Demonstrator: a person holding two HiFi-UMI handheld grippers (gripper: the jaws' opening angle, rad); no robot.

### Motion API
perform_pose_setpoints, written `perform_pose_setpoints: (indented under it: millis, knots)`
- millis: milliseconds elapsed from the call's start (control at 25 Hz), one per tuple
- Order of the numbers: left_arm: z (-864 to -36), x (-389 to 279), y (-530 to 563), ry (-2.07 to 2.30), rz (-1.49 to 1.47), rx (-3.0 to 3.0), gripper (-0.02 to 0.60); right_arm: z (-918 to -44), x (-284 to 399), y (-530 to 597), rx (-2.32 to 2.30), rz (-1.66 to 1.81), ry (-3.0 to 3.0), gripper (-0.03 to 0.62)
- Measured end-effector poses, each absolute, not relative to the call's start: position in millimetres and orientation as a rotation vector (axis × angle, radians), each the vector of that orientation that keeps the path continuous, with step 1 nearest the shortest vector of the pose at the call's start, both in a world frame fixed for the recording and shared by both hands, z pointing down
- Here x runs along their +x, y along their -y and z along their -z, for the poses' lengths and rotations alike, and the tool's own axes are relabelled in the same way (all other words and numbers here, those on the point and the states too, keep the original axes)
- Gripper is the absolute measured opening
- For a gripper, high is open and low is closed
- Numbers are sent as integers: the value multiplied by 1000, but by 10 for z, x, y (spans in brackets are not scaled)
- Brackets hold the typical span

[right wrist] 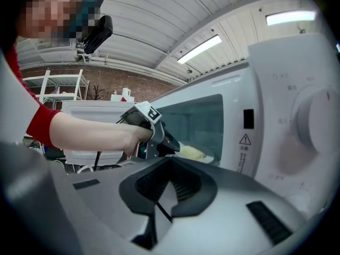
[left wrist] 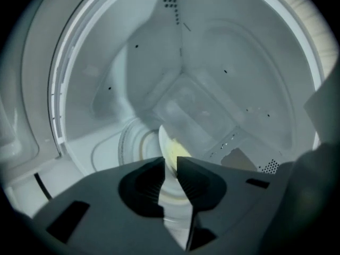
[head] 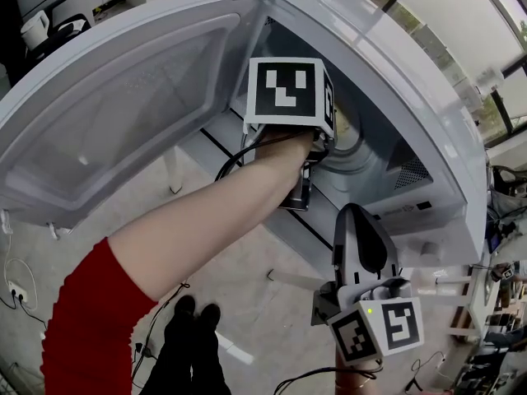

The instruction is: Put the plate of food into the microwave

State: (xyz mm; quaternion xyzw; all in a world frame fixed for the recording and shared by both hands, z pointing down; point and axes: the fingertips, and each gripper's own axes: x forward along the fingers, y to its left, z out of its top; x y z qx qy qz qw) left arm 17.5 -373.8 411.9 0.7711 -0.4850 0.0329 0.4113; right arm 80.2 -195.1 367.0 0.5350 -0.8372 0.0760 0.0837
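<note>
The white microwave stands with its door swung wide open. My left gripper reaches inside the cavity, and its marker cube shows at the opening. A white plate with yellow food lies over the turntable. The plate's rim runs between the left fingers, which stand apart and open. From the right gripper view the plate and the left gripper show inside the opening. My right gripper hangs outside, below the microwave's front, shut and empty.
The control panel with a round knob is right of the opening. The open door fills the left of the head view. Cables lie on the floor below, and shelving stands at the right.
</note>
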Motion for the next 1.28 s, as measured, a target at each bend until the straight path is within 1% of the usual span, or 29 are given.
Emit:
perform_pose_setpoints:
  millis: [200, 360, 1280]
  knots:
    - [-4095, 129, 3764, 1344, -232, 2041, 88, -3671, 770, 1949, 1582, -234, 2510, 12]
    - [-4115, 237, 3700, 1304, -267, 2064, 95, -3671, 784, 1933, 1577, -234, 2516, 12]
    - [-4169, 215, 3786, 1387, -486, 2147, 124, -3722, 820, 1969, 1557, -240, 2507, 12]
